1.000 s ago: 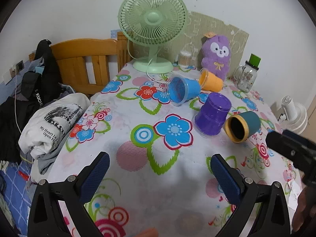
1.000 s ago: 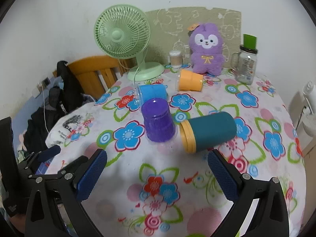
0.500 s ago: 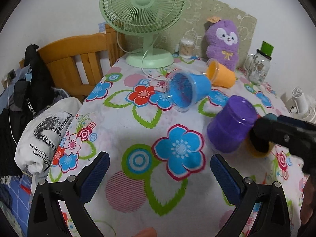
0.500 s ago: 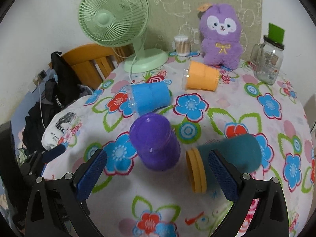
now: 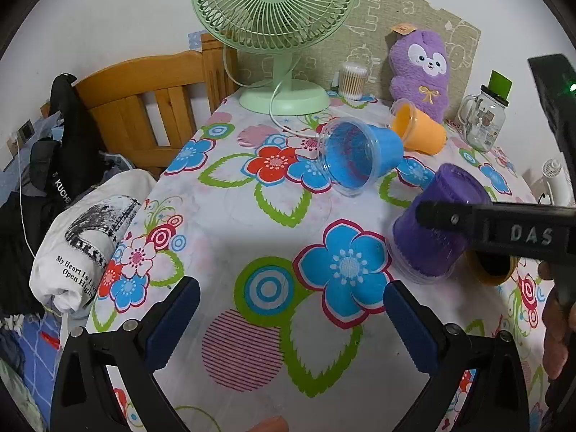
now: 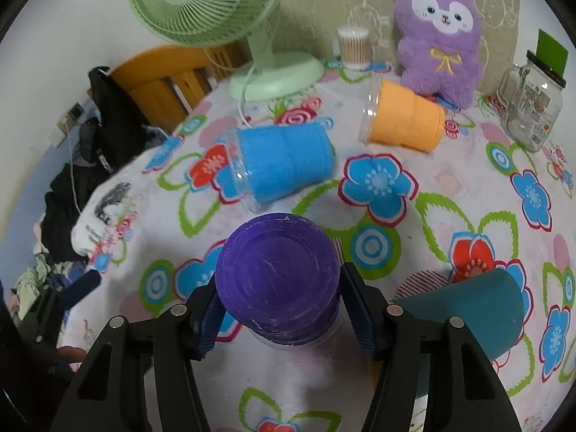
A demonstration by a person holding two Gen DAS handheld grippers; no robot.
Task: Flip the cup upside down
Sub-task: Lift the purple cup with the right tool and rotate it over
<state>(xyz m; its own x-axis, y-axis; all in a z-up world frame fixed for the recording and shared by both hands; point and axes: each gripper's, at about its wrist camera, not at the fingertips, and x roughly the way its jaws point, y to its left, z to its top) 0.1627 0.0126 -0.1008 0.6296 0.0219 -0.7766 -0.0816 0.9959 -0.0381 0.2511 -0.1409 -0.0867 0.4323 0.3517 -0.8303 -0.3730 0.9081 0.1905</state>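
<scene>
The right gripper [image 6: 279, 315] brackets the purple cup [image 6: 279, 277] on the flowered tablecloth [image 6: 450, 187], a blue pad lying along each flank of the cup at its lower half. The pads look to be touching the wall or very nearly so; whether they are actually pressing cannot be told. The cup stands mouth down with its flat base facing up toward the right wrist camera, so its long axis runs roughly vertical, leaning slightly to the left in the left wrist view, and crosswise to the fingers. It sits directly between the fingertips, at the near centre of the table. The left gripper [image 5: 288, 309] hovers spread wide and empty over the near left of the cloth, the purple cup [image 5: 437, 223] well off to its right, so the right hand is plainly the closer one. A blue cup [image 6: 284, 165], an orange cup [image 6: 405, 118] and a teal cup [image 6: 464, 309] lie on their sides around it.
</scene>
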